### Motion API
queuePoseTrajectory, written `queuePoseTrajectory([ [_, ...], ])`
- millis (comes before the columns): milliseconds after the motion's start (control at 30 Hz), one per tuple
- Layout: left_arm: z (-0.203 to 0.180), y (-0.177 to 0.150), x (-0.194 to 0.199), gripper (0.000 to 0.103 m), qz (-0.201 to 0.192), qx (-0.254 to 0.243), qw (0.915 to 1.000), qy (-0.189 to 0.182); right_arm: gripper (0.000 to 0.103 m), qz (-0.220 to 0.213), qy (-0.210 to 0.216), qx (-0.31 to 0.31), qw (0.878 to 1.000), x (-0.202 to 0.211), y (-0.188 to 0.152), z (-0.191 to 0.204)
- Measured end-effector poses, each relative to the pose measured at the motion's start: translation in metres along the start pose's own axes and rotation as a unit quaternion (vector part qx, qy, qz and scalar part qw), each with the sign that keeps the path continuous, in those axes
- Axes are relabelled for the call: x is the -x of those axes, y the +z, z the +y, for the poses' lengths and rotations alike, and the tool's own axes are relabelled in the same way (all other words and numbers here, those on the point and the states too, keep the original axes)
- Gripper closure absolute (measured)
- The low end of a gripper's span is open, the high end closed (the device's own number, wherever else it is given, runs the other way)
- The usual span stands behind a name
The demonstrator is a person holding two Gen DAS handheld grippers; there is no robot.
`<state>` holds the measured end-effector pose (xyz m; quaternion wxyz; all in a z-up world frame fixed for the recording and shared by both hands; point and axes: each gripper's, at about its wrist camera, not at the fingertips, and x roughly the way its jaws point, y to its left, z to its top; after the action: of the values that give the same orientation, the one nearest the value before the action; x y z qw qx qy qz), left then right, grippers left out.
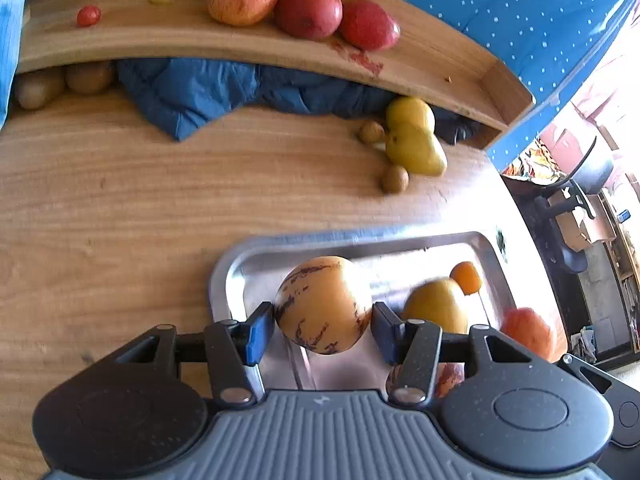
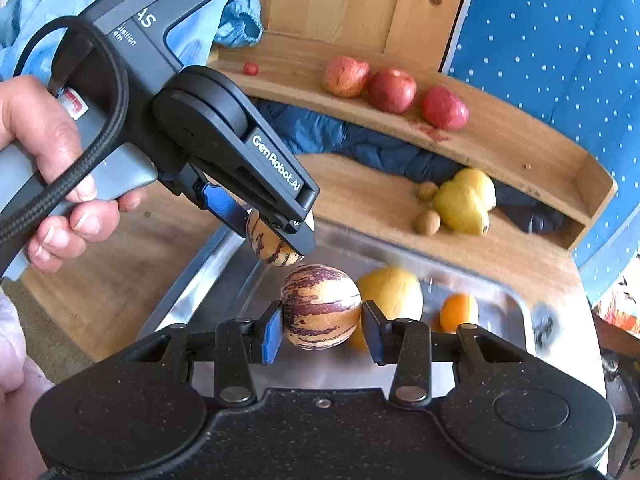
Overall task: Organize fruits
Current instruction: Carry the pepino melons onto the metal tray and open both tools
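Note:
My left gripper (image 1: 323,320) is shut on a yellow pepino melon with purple streaks (image 1: 323,305), held over the left part of a metal tray (image 1: 224,276). In the right wrist view a hand holds that left gripper (image 2: 280,236) above the tray's far left corner, its melon (image 2: 272,246) half hidden by the fingers. My right gripper (image 2: 322,326) is shut on a second striped pepino melon (image 2: 320,306) over the tray's (image 2: 504,300) middle. A yellow fruit (image 2: 394,292) and a small orange (image 2: 460,306) lie in the tray behind it.
A wooden shelf (image 1: 248,50) at the back carries three red apples (image 1: 308,10) and a cherry tomato (image 1: 88,16). Below it lie two yellow pears (image 1: 414,140), small brown fruits (image 1: 394,179), kiwis (image 1: 86,76) and a blue cloth (image 1: 208,92). A red apple (image 1: 528,332) sits at the tray's right.

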<state>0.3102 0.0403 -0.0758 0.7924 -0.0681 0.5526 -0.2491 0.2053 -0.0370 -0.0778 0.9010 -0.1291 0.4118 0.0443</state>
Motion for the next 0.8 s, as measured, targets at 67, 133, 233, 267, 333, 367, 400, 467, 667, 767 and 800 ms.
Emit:
queuePoseTrajectory([
  [67,-0.003,-0.007,0.0,0.046,0.003,0.001,1.0,-0.001,0.059,0.007,0.0,-0.004,1.0,0.004,-0.007,0.001],
  [133,-0.006,-0.015,0.001,0.046,0.008,0.002,1.0,-0.002,0.059,0.017,0.0,-0.011,1.0,0.006,-0.013,0.001],
  [233,-0.01,-0.025,0.001,0.046,0.013,0.0,0.9999,-0.004,0.059,0.028,-0.001,-0.015,0.999,0.008,-0.022,0.002],
  [267,-0.011,-0.029,0.002,0.046,0.015,-0.001,0.9999,-0.003,0.059,0.031,-0.001,-0.014,0.999,0.009,-0.024,0.003],
  [333,-0.015,-0.033,0.003,0.046,0.015,-0.008,0.9998,0.003,0.059,0.037,-0.001,-0.015,0.999,0.008,-0.028,0.004],
  [367,-0.018,-0.035,0.004,0.046,0.017,-0.014,0.9997,0.009,0.059,0.043,-0.001,-0.017,0.999,0.007,-0.03,0.003],
  [400,-0.02,-0.037,0.004,0.046,0.02,-0.018,0.9995,0.015,0.059,0.043,-0.001,-0.021,0.999,0.007,-0.032,0.003],
  [467,-0.025,-0.042,0.004,0.046,0.025,-0.025,0.9991,0.023,0.059,0.043,0.001,-0.027,0.999,0.009,-0.034,0.001],
  [667,-0.031,-0.049,0.014,0.035,0.018,-0.028,0.999,0.029,0.057,0.036,-0.006,-0.035,0.999,0.015,-0.038,0.001],
  [767,-0.032,-0.052,0.02,0.028,0.011,-0.024,0.9992,0.029,0.049,0.03,-0.006,-0.044,0.999,0.021,-0.04,-0.001],
  [800,-0.032,-0.054,0.022,0.027,0.01,-0.023,0.9992,0.03,0.047,0.03,-0.005,-0.046,0.999,0.022,-0.041,-0.001],
])
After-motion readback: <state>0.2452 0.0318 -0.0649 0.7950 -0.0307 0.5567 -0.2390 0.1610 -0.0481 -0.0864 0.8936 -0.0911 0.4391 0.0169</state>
